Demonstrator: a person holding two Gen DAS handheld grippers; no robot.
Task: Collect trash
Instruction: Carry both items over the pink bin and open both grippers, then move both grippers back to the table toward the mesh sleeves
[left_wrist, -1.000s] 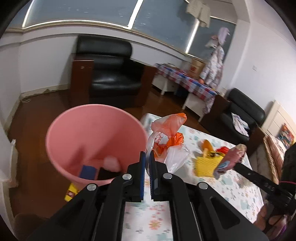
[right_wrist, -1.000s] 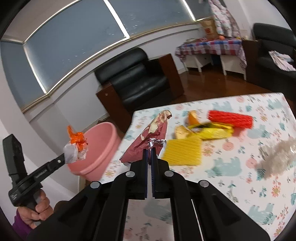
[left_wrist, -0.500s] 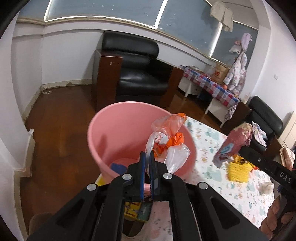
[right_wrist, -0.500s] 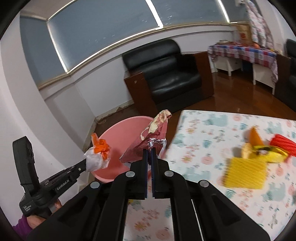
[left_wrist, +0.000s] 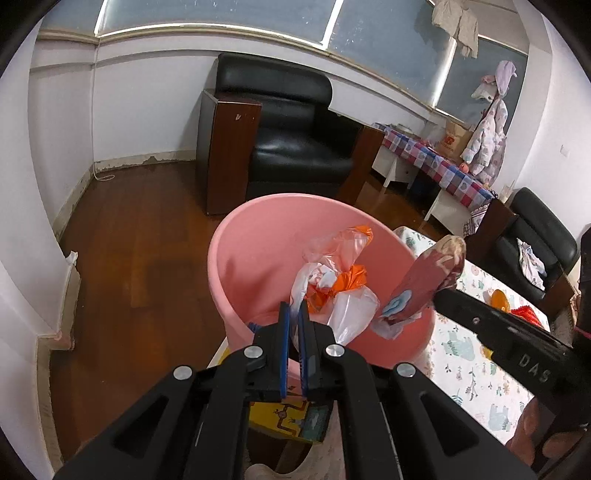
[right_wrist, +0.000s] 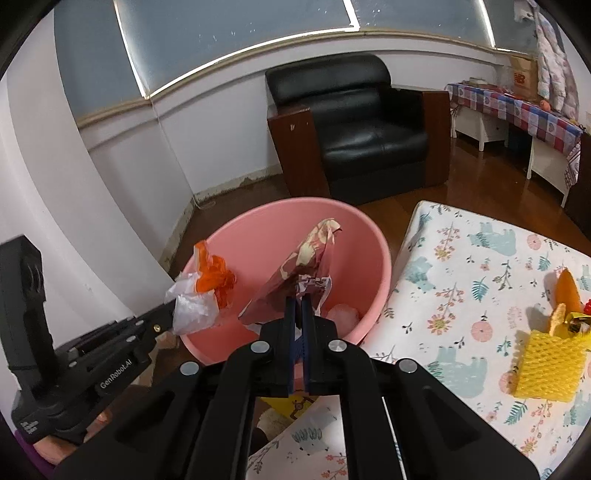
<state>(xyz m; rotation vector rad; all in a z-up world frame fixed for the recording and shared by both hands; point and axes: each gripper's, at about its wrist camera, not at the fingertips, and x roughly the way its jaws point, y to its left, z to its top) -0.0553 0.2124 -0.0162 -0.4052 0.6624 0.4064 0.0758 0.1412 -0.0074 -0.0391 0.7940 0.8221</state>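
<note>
Table with white floral, elephant-print cloth (right_wrist: 476, 280). On it, towards the right edge: yellow foam-net sleeve (right_wrist: 548, 369), flat; just beyond it, orange peel piece (right_wrist: 567, 291) and crumpled yellow wrapper (right_wrist: 570, 320). Brown wooden plank floor (left_wrist: 122, 258) beside the table.

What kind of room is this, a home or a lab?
Most likely a lived-in home living room: a black leather armchair on a wooden floor, a table in a floral cloth, clothes hanging by the window.

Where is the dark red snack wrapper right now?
The dark red snack wrapper is pinched in the right gripper, held over the open pink bin, right of the plastic bag in the left gripper.
</note>
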